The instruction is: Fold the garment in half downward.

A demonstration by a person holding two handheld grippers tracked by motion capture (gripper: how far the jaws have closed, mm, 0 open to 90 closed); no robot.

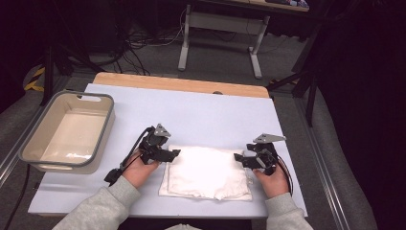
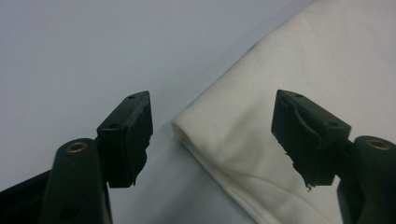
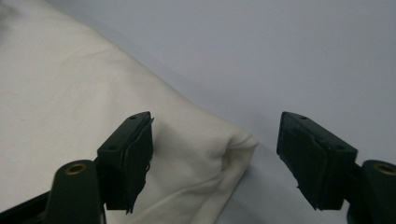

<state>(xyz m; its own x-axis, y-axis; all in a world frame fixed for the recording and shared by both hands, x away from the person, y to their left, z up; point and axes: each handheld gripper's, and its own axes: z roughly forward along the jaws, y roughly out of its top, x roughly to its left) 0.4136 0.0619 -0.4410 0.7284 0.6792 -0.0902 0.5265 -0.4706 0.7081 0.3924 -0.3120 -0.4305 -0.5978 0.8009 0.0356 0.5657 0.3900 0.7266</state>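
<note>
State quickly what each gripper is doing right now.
Left gripper: open, astride a corner of the folded cloth.
Right gripper: open, astride another corner.

A white cloth lies flat on the pale blue table cover, near the front edge and about in the middle between the two hands. It is folded into a thick, roughly square pad with several layers, and its surface is smooth with some soft creases. One far corner is rounded and shows the fold of the layers; the other far corner is also bulging and a little puckered
</note>
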